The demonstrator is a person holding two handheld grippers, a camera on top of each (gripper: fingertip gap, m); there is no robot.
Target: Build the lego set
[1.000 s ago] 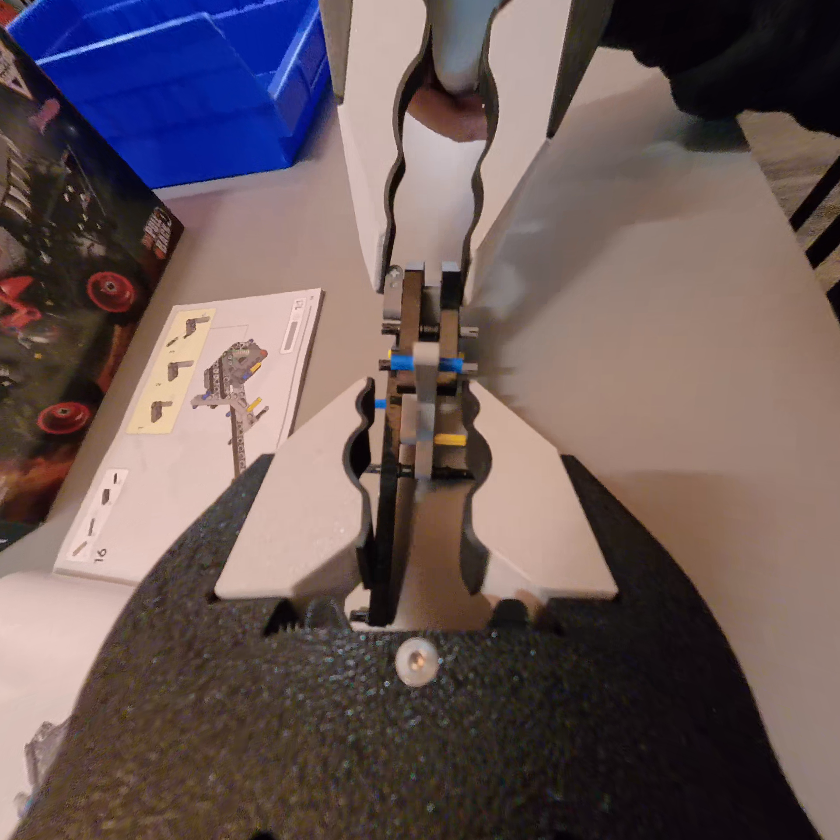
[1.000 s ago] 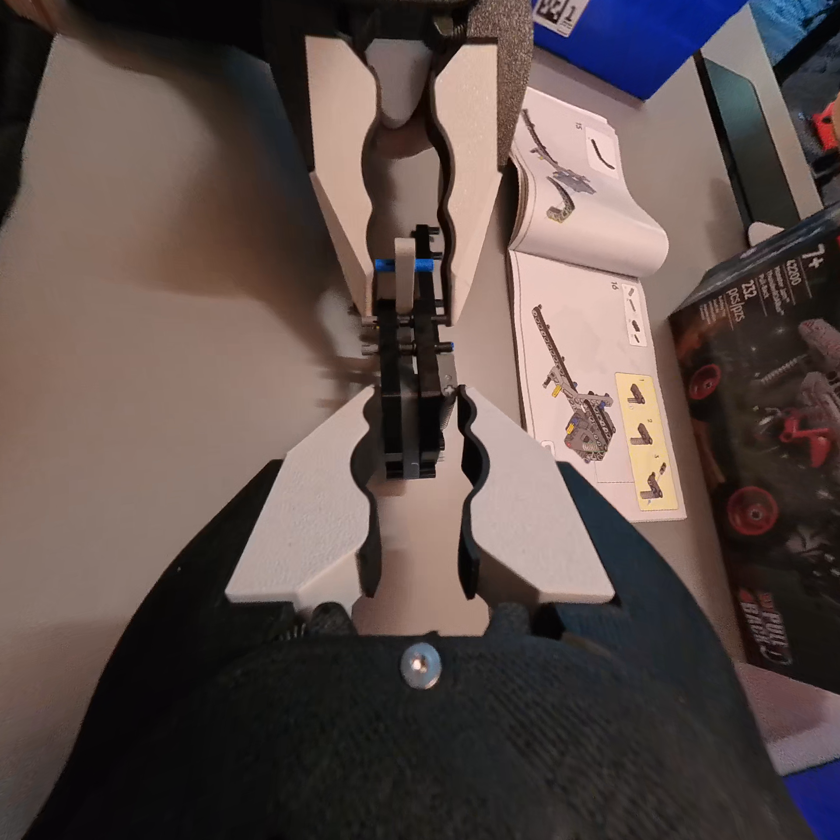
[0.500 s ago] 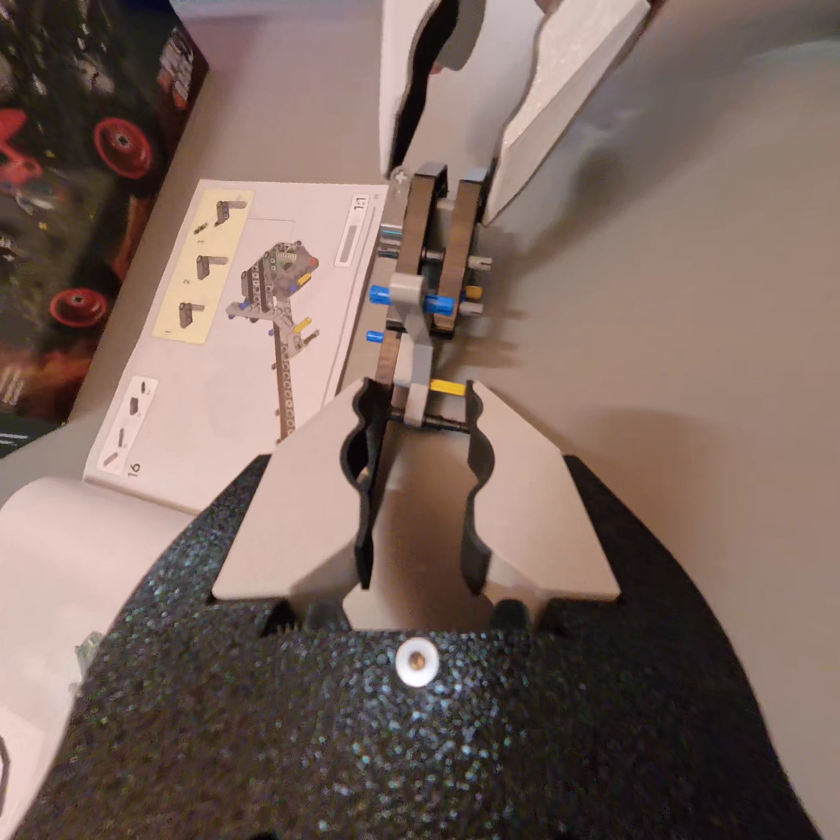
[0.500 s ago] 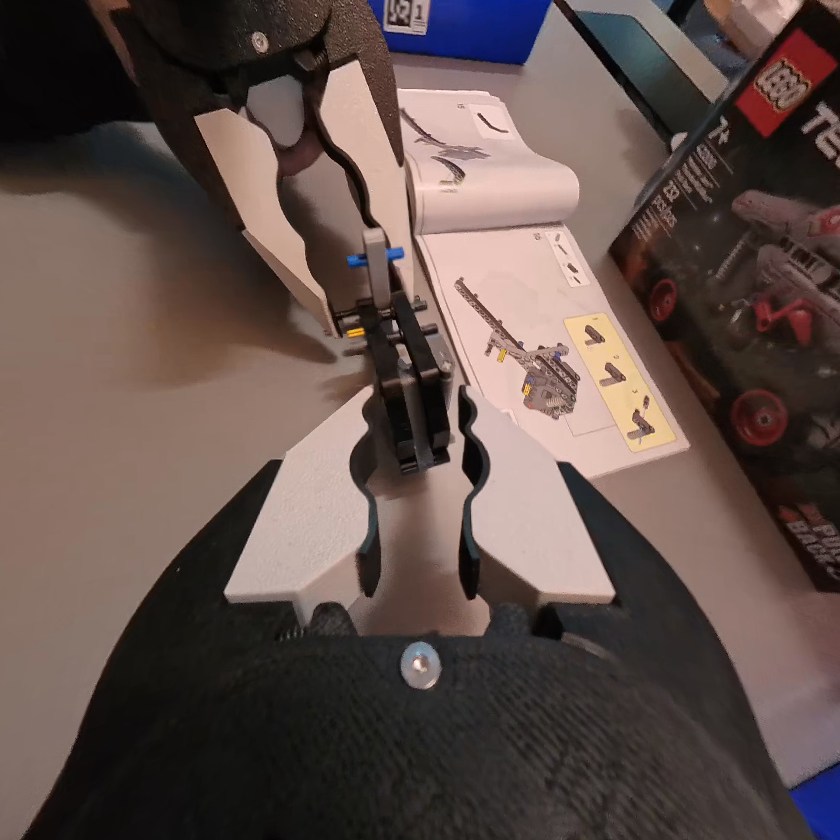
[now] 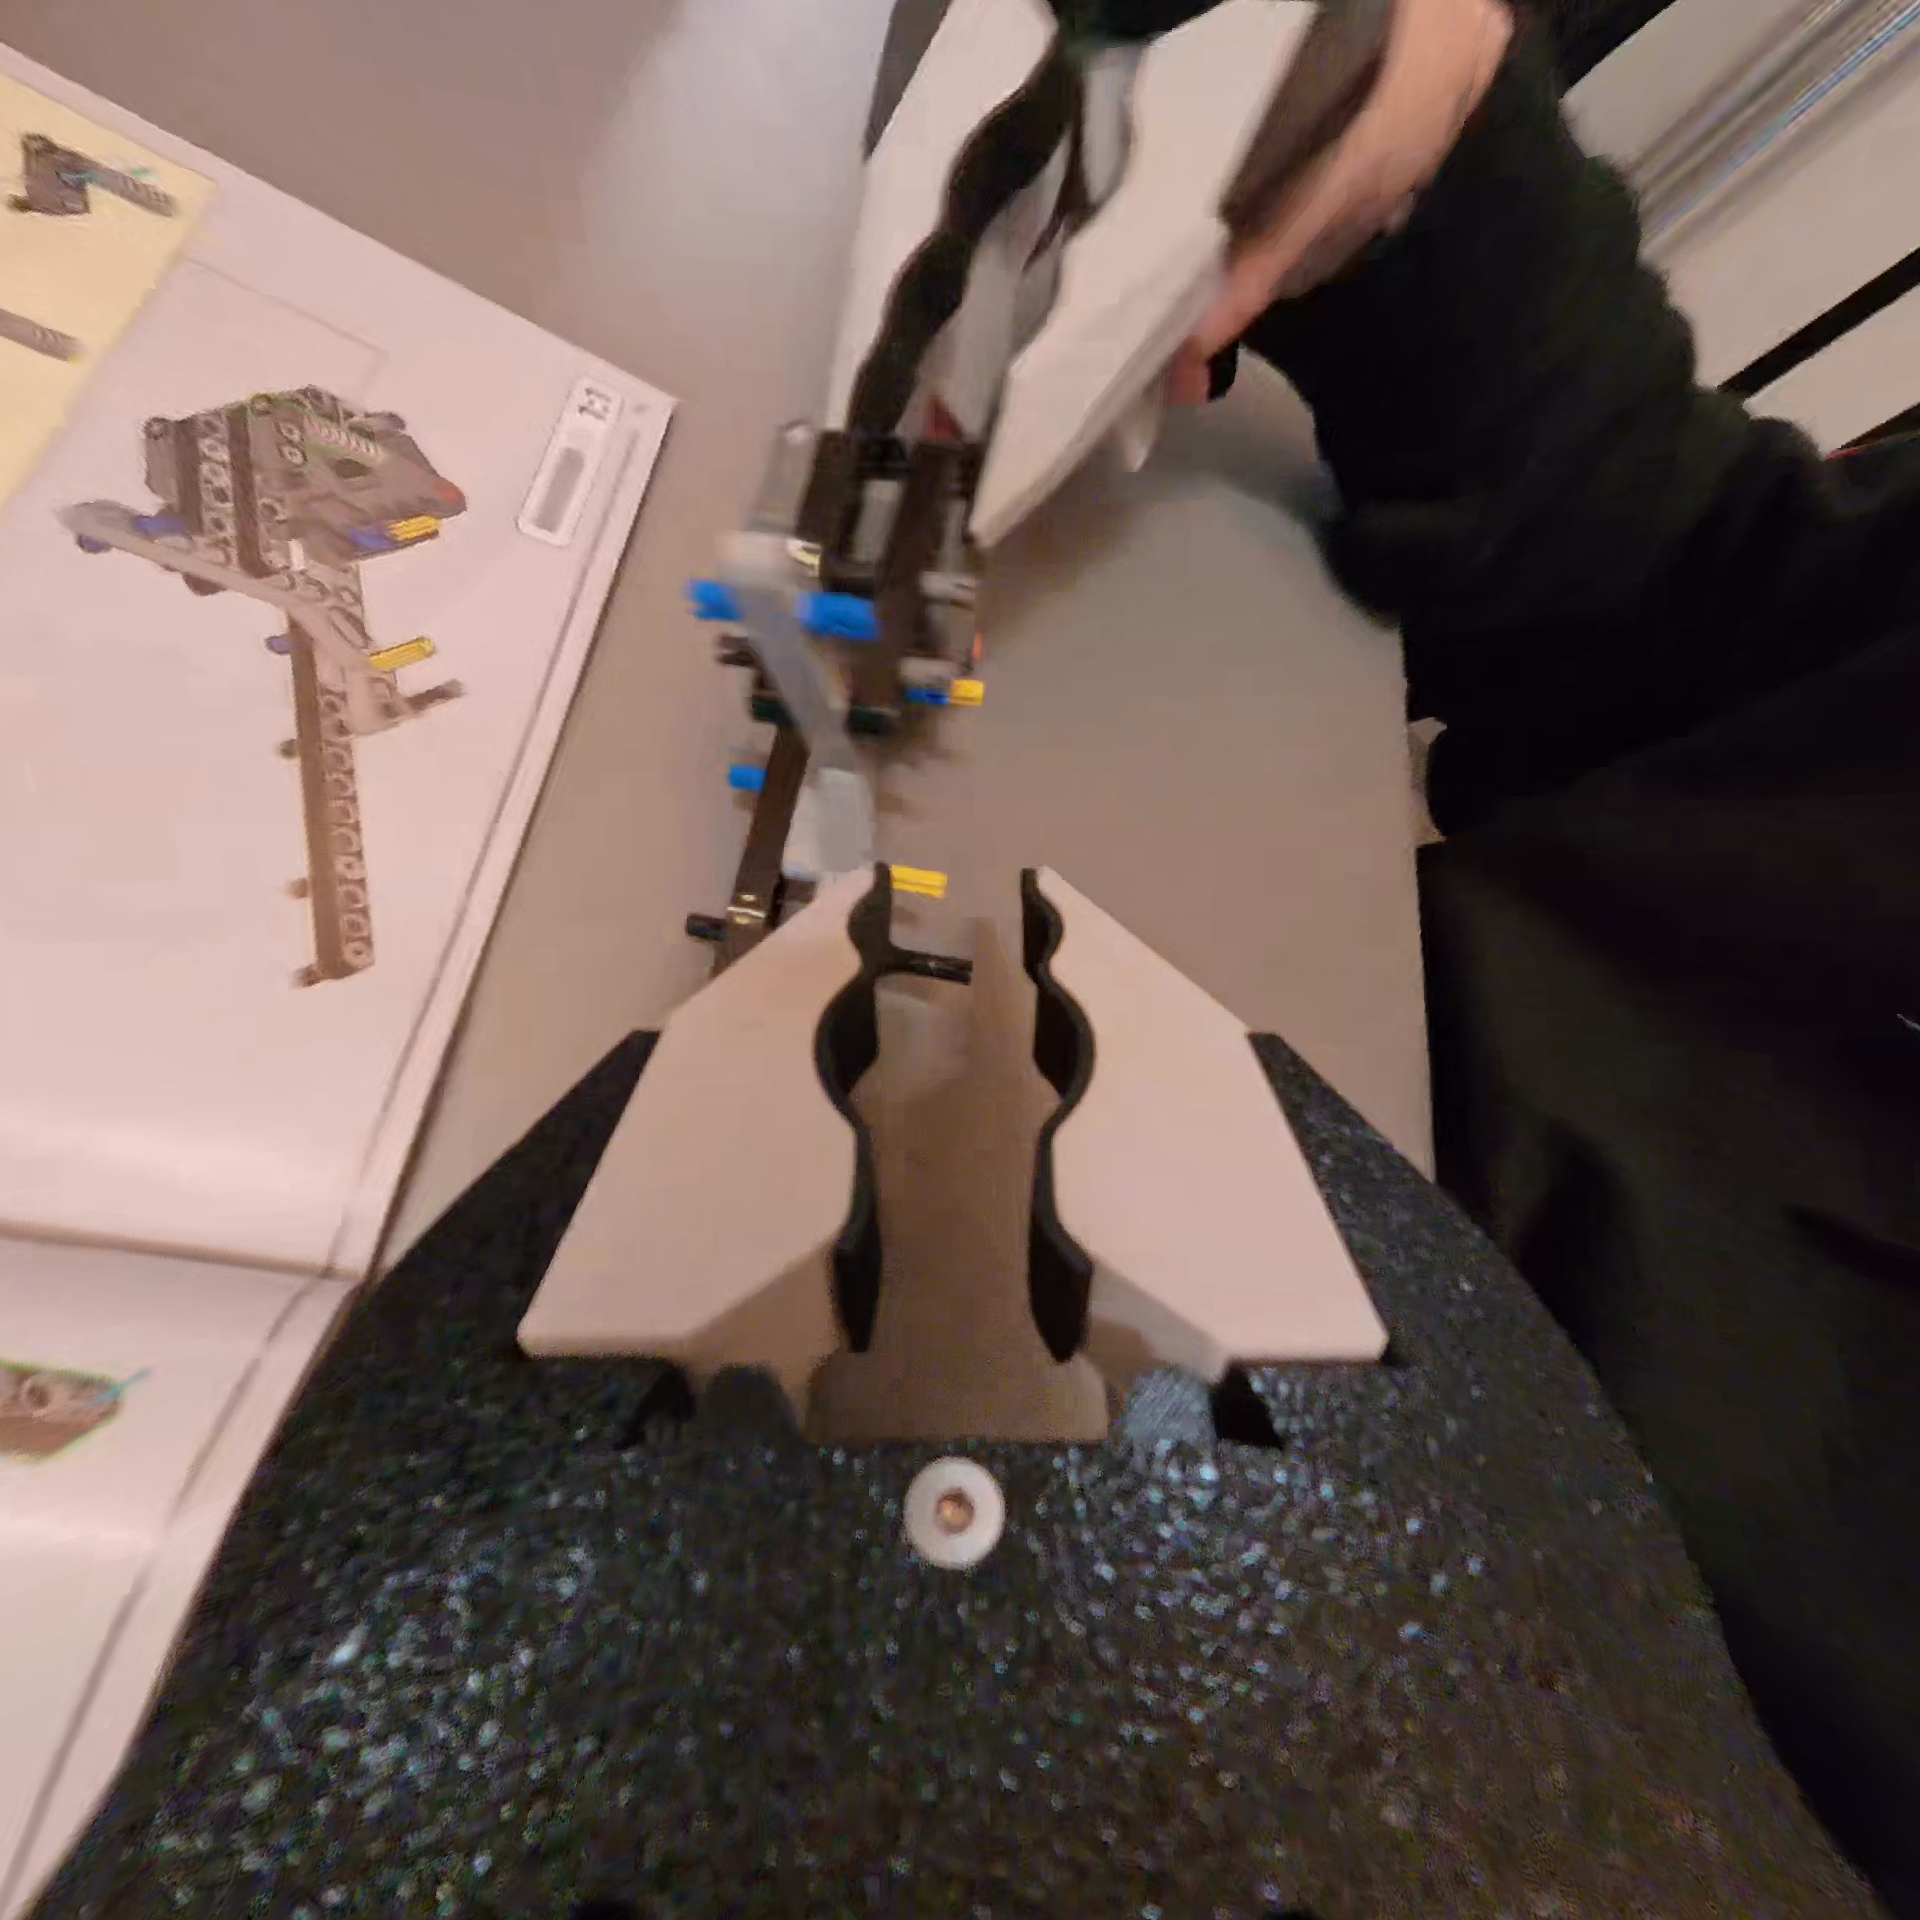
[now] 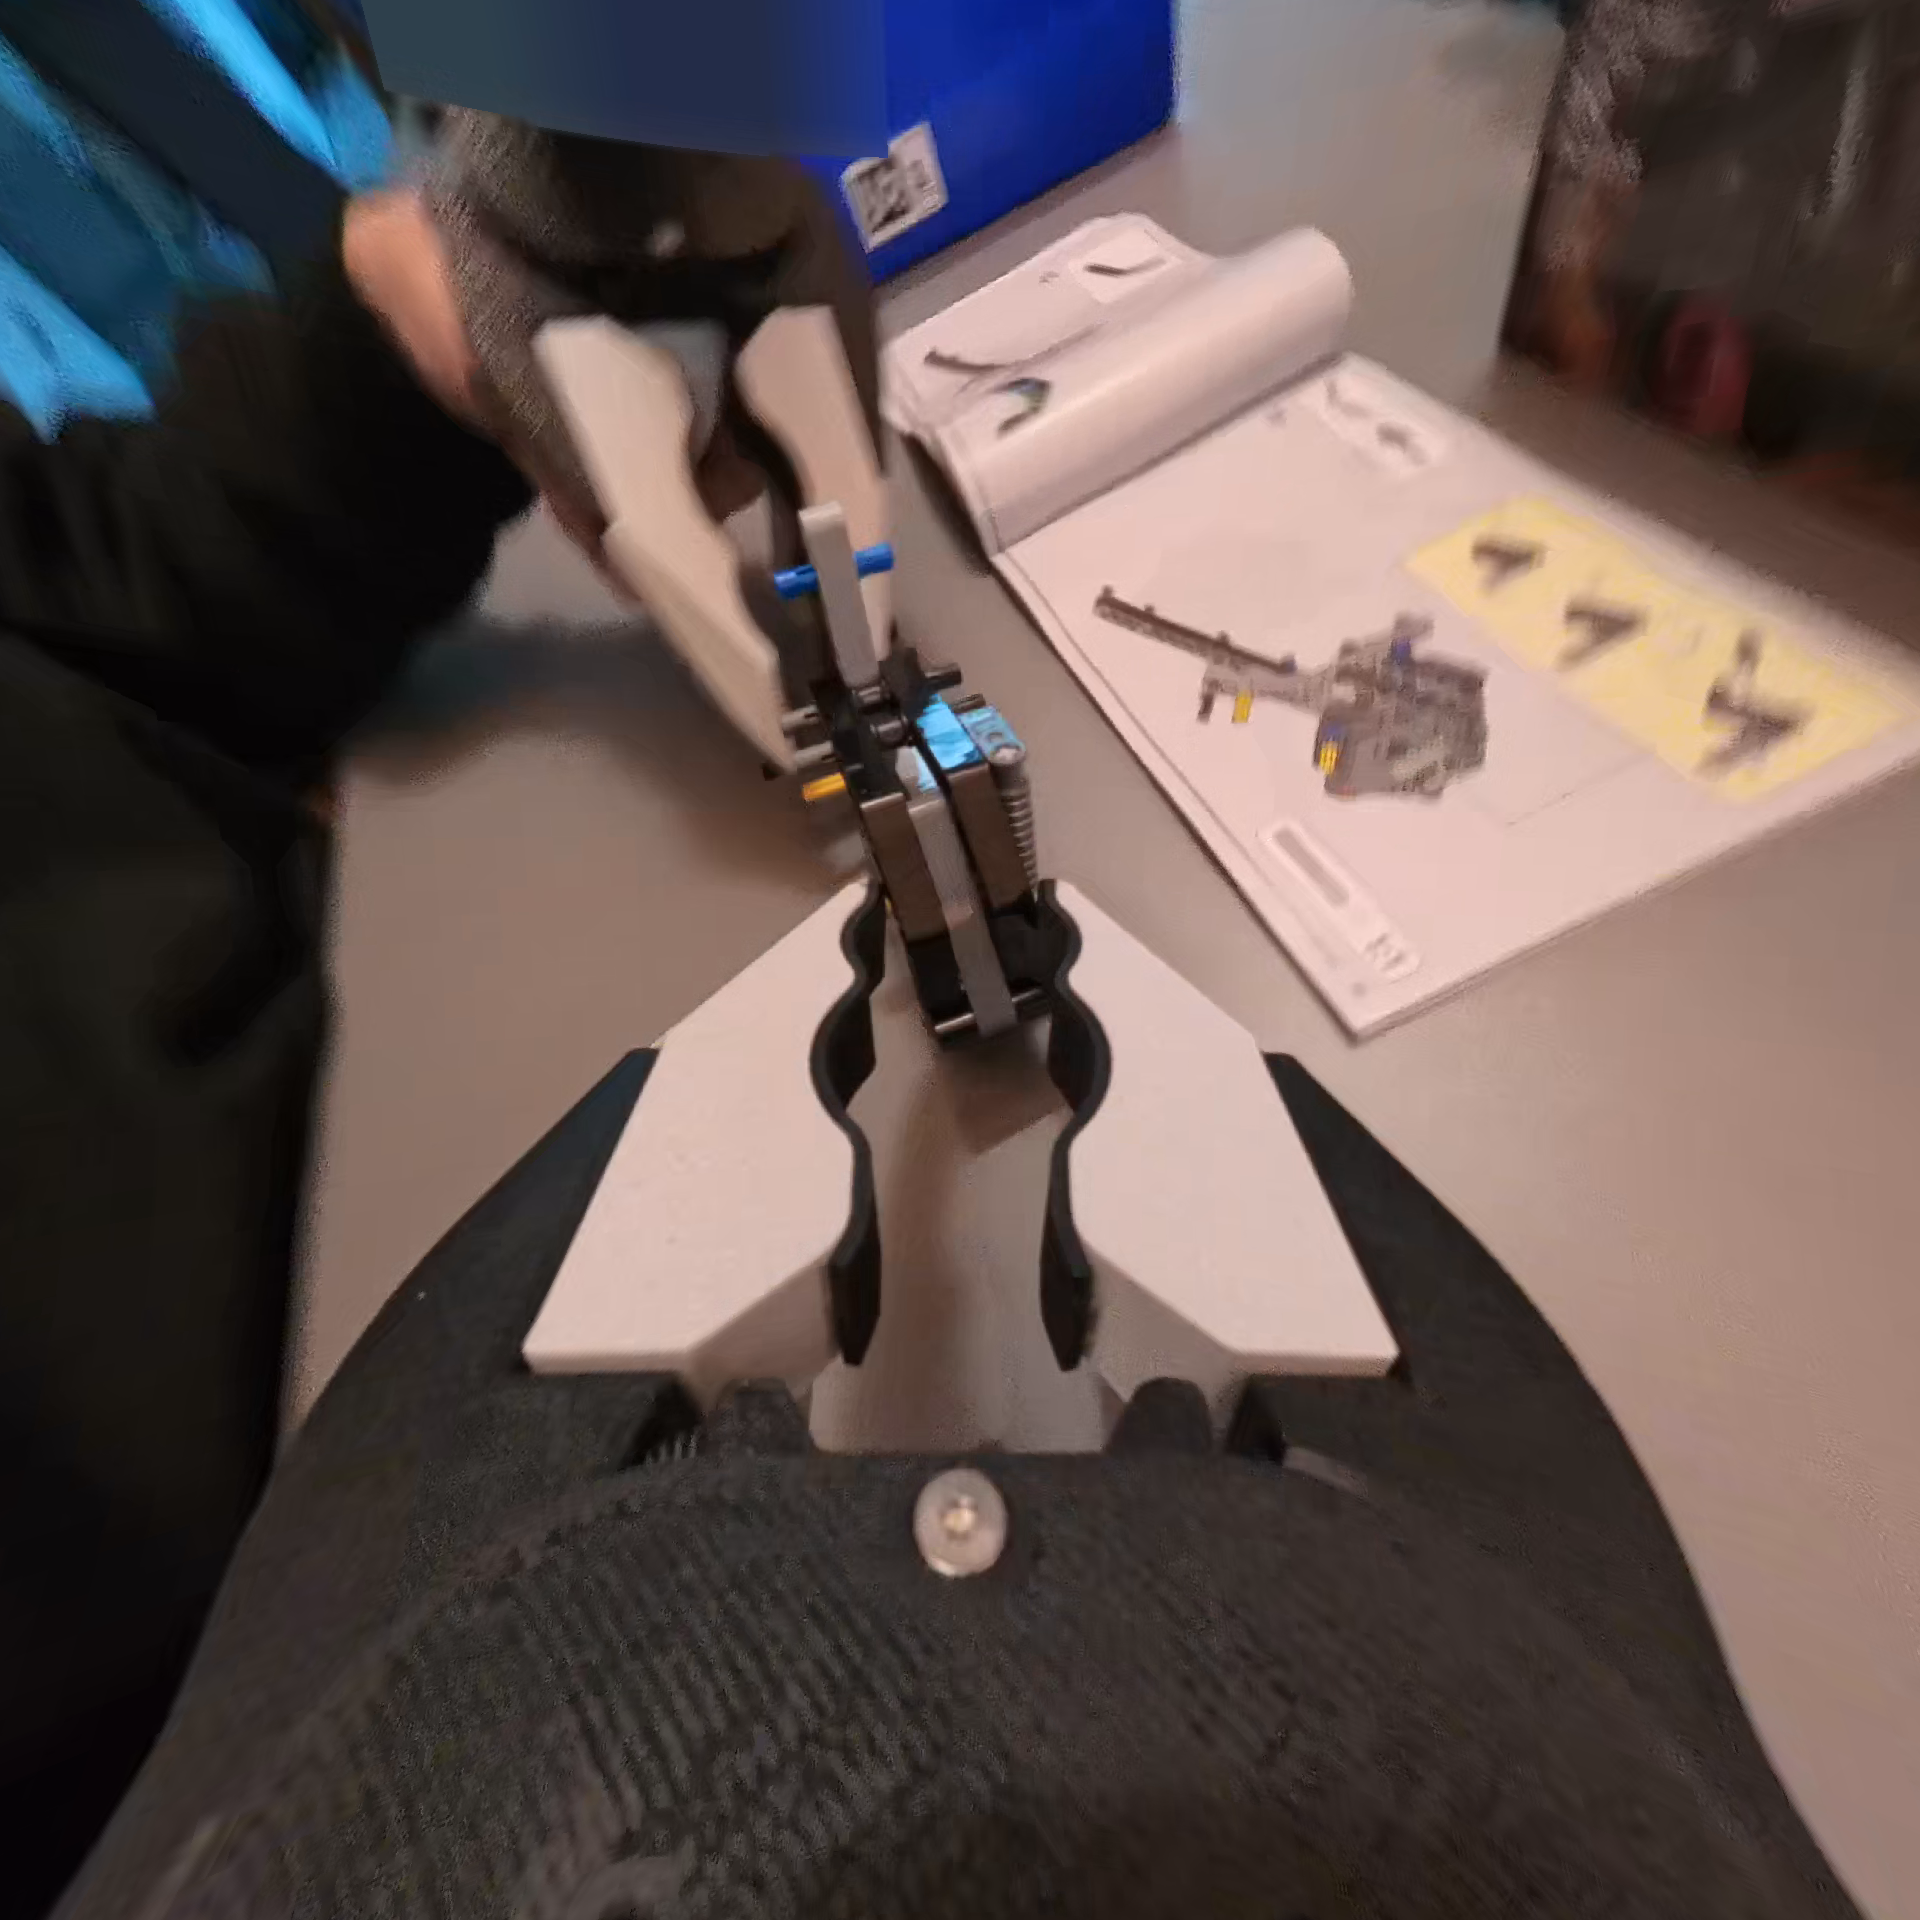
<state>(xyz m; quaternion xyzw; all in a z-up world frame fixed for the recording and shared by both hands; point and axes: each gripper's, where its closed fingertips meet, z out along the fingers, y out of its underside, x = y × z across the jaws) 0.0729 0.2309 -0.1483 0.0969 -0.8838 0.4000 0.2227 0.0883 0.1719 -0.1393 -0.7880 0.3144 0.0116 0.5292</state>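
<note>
A long lego assembly [image 5: 873,582] of black and grey beams with blue and yellow pins is held above the grey table [image 5: 1143,779] between both grippers. My left gripper [image 5: 956,883] is shut on its thin end, with a grey beam and a black axle between the fingertips. My right gripper [image 6: 956,904] is shut on the thick black and grey end of the assembly [image 6: 935,862]. The right gripper [image 5: 925,468] also shows at the top of the left wrist view, and the left gripper [image 6: 831,675] at the top of the right wrist view. Both views are blurred.
An open instruction booklet [image 5: 260,727] lies on the table, to the left of the left gripper and to the right of the right gripper, where it shows again [image 6: 1455,727]. A blue bin [image 6: 1039,125] and a dark box [image 6: 1714,208] stand at the back. A person's hand [image 5: 1351,208] and black sleeve are close by.
Both grippers have swung and tilted together with the assembly held between them. The left view has turned away from the blue bin and the box, toward the person's sleeve.
</note>
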